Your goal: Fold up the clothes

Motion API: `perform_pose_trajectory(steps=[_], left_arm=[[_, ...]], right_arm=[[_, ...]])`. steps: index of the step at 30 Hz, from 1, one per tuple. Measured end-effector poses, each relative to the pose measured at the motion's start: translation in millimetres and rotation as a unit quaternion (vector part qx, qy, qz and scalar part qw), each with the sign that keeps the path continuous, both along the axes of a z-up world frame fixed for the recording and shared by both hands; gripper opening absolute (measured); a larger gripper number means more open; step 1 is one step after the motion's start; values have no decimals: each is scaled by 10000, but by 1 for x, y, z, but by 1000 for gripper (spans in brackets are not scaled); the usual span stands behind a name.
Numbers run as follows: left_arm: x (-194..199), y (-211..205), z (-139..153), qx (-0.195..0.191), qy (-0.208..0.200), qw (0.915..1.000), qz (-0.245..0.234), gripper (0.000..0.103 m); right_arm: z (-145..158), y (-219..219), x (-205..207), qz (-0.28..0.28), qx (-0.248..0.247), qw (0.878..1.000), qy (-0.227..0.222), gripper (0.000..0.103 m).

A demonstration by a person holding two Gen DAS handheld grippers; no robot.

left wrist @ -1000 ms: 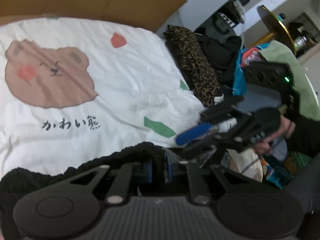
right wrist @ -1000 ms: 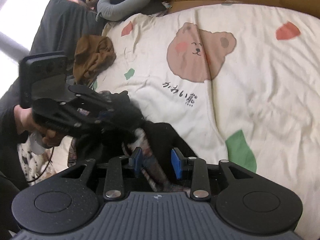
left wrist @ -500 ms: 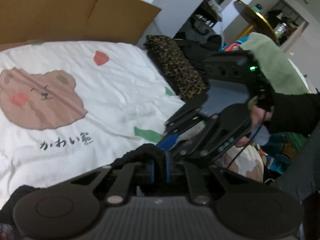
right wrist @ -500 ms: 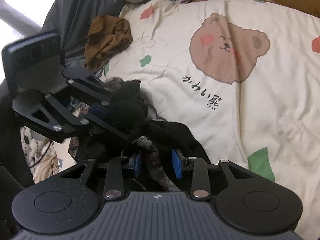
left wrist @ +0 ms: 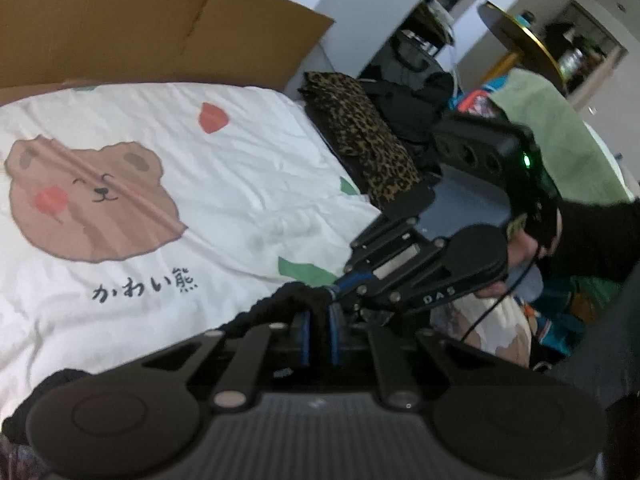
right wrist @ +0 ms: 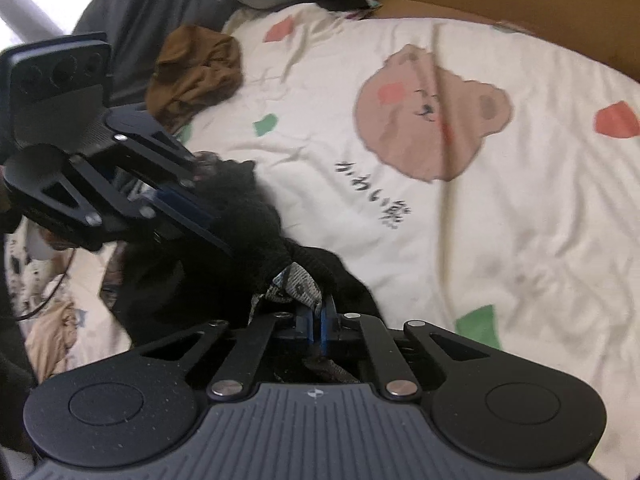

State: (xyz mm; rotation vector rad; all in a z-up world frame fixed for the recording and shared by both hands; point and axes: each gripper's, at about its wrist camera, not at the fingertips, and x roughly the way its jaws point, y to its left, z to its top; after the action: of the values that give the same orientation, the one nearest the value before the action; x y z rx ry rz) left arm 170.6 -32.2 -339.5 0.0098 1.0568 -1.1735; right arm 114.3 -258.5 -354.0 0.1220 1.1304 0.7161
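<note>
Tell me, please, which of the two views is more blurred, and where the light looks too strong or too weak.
Right wrist view: motion blur smears the bear print and the letters under it; daylight burns out the top left corner. Left wrist view: the bear print is sharper, but the black garment between the fingers is dim and loses detail; the edges bend from the fisheye lens.

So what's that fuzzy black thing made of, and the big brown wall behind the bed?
The black garment, pinched in both tools, looks like a knitted, woolly fabric: its edges are fuzzy and it soaks up light, though the exact fibre can't be told. The brown wall looks like plain cardboard: matte, flat, with a fold crease and a cut edge.
</note>
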Motion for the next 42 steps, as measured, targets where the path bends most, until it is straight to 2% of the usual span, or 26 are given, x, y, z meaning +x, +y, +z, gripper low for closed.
perform_pose_trajectory(steps=[6,15,25,35,42], left_arm=[[12,9,8,185,-4,9990,411,21],[34,44,14,696,-241,9918,1043,21],[63,79,19,989,-497,9802,1644,25],[83,96,12,1230,-505,9705,2013,31],[91,92,-8,1403,-271,9697,1981,33]], right_arm=[[2,-14,2,-344,-286,9989,-136,1],[5,-42,11,-959,-656,9929,-262,0],[4,-81,22,-1563,-965,9824,-326,0],[-12,-124,29,-2174,-1318,9670,-149,0],[-27,-134,26,-2257,-1421,9638,13,0]])
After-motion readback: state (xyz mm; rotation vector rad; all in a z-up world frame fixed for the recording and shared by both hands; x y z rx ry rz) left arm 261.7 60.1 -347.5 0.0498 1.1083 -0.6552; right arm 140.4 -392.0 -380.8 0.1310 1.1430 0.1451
